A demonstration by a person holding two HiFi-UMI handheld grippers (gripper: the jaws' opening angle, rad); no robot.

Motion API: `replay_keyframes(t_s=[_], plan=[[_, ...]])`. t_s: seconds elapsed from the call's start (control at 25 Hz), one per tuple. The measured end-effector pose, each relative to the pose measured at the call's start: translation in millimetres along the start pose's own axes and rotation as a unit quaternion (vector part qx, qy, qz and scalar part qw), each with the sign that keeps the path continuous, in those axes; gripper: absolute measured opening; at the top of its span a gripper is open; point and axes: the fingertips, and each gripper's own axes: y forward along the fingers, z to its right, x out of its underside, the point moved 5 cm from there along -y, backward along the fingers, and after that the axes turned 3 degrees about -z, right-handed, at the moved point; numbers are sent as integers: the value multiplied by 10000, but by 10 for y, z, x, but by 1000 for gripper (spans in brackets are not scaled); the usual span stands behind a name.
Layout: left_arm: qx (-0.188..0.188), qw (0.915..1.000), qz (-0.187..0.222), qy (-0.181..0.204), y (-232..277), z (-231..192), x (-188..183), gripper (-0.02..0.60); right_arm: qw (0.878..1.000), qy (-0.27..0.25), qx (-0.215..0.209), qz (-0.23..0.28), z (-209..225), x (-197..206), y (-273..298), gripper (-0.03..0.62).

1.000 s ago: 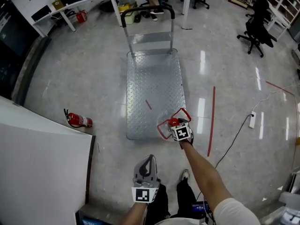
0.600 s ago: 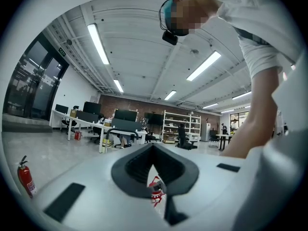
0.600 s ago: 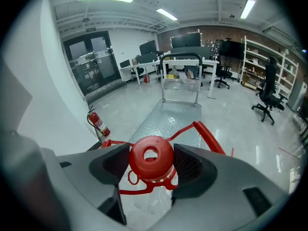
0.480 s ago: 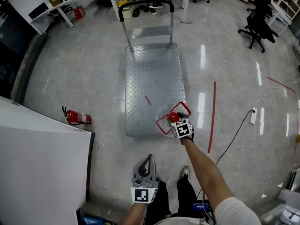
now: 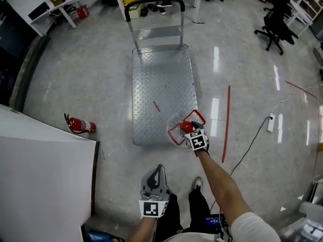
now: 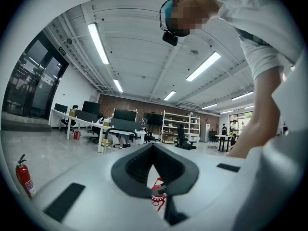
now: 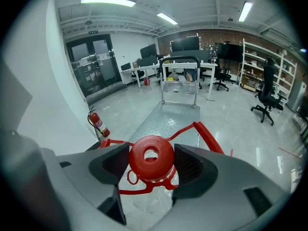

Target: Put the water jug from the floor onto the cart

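Grey and unloaded, the left gripper (image 5: 157,174) hangs nearest the person, by the legs, its jaws drawn together at the tips on nothing. Just beyond it, at the end of the outstretched right arm, the right gripper (image 7: 153,162) is clamped on the red cap (image 7: 151,153) of the water jug (image 5: 185,129), one jaw on each side of the neck. The jug sits over the near right corner of the cart (image 5: 161,84).

The step in hand appears to be the placing. The jug is already above the ribbed metal deck, but no view settles whether its base touches. The next move probably calls for lowering it straight down, a little farther in from the corner, and parting the jaws only once it stands firm. Set down so near the edge, it could tip off.

The right gripper view shows the grip itself, the clear body under the cap and the red carry frame (image 7: 210,136) spreading around it. The head view reduces all that to a red outline. Only the head view shows the jug's place against the cart's edges, the fire extinguisher (image 5: 81,125) lying well to the left, and the cart handle (image 5: 154,3) at the far end.
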Motion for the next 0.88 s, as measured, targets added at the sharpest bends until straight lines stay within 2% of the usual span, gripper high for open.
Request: replay_keyframes(t_s=[0.44,0.72,0.88], plan=[[-59,10000,19,26,-33,-6,-39,3,9997,-141,185,60,23,39,-48,295],[-59,10000,-20,-51,-24,18,-77,3,9990,-227,268,279,32,-68,-188,294],[-90,9999,97,23,-10,22,-152,3,9983,-204,289,466,30,-159,-410,292]])
